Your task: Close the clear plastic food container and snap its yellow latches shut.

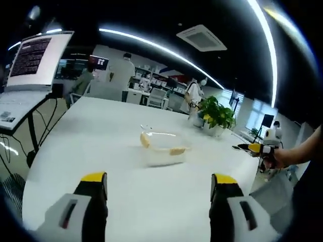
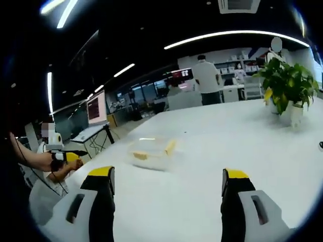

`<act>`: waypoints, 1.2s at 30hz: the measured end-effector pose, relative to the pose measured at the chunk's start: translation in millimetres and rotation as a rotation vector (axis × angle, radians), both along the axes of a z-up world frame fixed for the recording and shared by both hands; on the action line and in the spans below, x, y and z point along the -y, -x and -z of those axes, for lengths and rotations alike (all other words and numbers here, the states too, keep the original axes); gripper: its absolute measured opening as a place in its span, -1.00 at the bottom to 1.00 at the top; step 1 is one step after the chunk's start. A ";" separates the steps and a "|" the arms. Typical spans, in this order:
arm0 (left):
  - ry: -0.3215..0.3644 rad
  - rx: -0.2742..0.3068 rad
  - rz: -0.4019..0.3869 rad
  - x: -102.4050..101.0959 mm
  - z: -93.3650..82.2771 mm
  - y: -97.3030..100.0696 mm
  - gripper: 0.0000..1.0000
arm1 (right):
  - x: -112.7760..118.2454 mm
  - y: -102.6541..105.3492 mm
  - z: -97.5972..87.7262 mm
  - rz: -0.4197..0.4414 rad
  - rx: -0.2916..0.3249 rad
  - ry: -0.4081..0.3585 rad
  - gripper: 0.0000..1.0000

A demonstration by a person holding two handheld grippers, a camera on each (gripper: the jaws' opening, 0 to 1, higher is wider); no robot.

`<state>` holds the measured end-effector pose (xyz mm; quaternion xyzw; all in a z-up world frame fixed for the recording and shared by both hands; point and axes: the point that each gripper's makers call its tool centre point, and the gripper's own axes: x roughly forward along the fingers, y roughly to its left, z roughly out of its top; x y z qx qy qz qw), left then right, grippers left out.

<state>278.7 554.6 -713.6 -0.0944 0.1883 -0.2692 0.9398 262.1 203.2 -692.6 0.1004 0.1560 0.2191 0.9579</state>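
Both grippers, left (image 1: pixel 157 189) and right (image 2: pixel 168 184), were released, well short of the container (image 1: pixel 162 147) on the desk (image 1: pixel 101 136); approaching squarely would suit its latches.

Clear container (image 1: pixel 162 147) with yellow latches (image 1: pixel 177 150), white table (image 1: pixel 101 136), green-leaved plant (image 1: pixel 218 113) in white pot (image 1: pixel 216 131)

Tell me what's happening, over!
Left gripper open, holding nothing. Right gripper open, holding nothing. Clear container on white table, untouched. Nothing between grippers and it. Potted plant off behind.
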 end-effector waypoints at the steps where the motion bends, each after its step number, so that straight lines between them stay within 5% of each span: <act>1: 0.007 -0.002 0.001 1.3 -0.9 2.1 0.62 | 1.7 1.2 0.0 0.002 0.000 0.002 0.71; 15: 0.051 -0.026 -0.049 -8.0 -6.3 13.9 0.57 | 19.5 14.9 -16.0 0.032 0.001 0.000 0.66; 19: 0.007 -0.011 -0.012 1.2 -9.3 29.0 0.57 | 14.6 25.1 -13.9 0.022 -0.010 -0.001 0.65; 27: 0.026 0.007 -0.010 22.4 -17.7 54.3 0.54 | 16.9 33.5 -12.9 0.041 -0.025 -0.045 0.57; 36: 0.005 -0.027 -0.048 30.4 -3.5 76.8 0.49 | 0.4 46.2 0.1 -0.013 -0.046 -0.082 0.55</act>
